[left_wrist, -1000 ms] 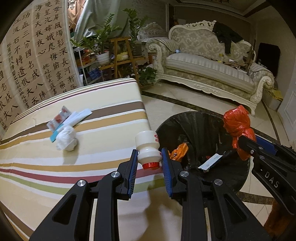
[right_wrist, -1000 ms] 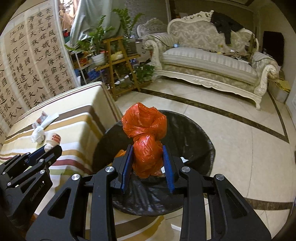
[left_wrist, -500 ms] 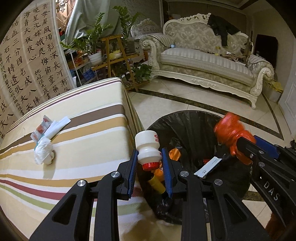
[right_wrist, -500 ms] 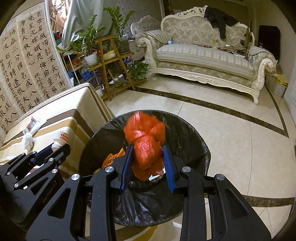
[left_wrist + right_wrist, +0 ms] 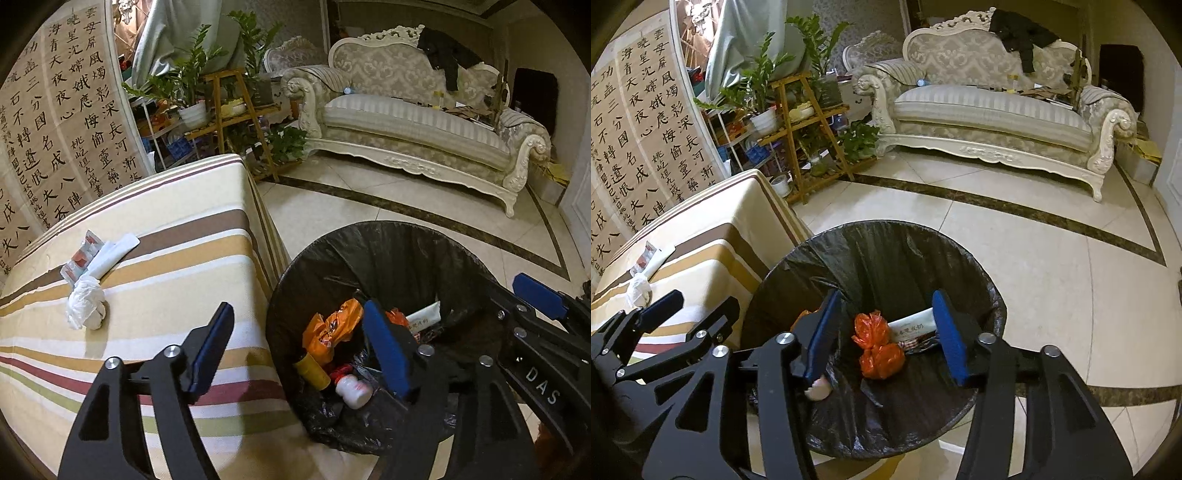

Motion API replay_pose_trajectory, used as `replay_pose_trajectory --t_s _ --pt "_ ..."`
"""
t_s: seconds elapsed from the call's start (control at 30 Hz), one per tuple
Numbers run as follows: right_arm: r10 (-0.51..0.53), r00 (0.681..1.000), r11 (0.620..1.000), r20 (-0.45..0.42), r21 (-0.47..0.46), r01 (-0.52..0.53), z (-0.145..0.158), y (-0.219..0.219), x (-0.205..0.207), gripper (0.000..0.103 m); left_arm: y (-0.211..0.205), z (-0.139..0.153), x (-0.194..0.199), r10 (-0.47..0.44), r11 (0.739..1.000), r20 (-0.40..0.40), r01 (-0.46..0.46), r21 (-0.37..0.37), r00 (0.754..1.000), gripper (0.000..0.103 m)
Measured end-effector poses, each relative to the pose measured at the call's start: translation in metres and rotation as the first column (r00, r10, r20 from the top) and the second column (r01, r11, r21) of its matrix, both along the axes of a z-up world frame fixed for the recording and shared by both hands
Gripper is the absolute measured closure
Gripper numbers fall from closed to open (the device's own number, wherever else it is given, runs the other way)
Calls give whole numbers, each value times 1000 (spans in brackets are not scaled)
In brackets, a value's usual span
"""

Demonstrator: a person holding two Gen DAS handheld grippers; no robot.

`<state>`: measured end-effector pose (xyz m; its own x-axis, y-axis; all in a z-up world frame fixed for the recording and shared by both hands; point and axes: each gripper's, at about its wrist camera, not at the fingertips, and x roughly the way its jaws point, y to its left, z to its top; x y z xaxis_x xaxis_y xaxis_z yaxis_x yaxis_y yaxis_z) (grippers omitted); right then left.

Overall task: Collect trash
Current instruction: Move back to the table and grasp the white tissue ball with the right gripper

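Now both claws, left claw [image 5: 299,354] and right claw [image 5: 882,339], hang wide open and empty over the bin [image 5: 886,236]; next, reach gently for the white wad [image 5: 85,308] on the worktop [image 5: 177,240].

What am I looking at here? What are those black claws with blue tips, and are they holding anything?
Each claw is a hand-held gripper that a person carries, with a camera looking along its two fingers. One picture comes from the left gripper, the other from the right gripper. Both hang open over a bin lined with a black bag, and both hold nothing. In the bin lie an orange bag, a white bottle and other rubbish. Beside the bin is a striped table; on it lie a crumpled tissue and some wrappers.
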<state>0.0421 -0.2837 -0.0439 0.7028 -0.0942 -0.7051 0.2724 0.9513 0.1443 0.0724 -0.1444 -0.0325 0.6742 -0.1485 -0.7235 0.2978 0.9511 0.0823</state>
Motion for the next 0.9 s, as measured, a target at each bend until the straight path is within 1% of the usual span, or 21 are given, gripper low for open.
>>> replay_pose_trajectory --t_s 0.07,0.17,0.27,0.4,0.57,0.7,0.9 --pt "-4 1000 1000 1 -1 4 0 -1 -2 47 1 1 -1 5 1000 4 -5 1 1000 30" --pt "-7 1000 1000 2 -3 7 0 0 -3 40 8 4 -3 19 1000 11 -19 -2 1000 28" --pt "5 1000 1000 -1 -1 -5 1 2 -3 38 18 6 -4 35 999 9 -35 -7 999 28" --pt "32 999 999 -3 -8 -32 2 14 -4 37 43 9 -7 80 997 11 -80 -18 997 27" --pt "82 997 997 -5 -16 -82 5 41 1 37 75 12 -9 141 990 8 -141 -25 990 27" --pt "141 990 990 -4 -25 -141 10 69 8 37 106 14 -10 197 980 17 -197 -24 980 27" --pt "226 974 974 1 -29 -225 18 111 20 37 156 13 -8 286 958 16 -286 -17 958 26"
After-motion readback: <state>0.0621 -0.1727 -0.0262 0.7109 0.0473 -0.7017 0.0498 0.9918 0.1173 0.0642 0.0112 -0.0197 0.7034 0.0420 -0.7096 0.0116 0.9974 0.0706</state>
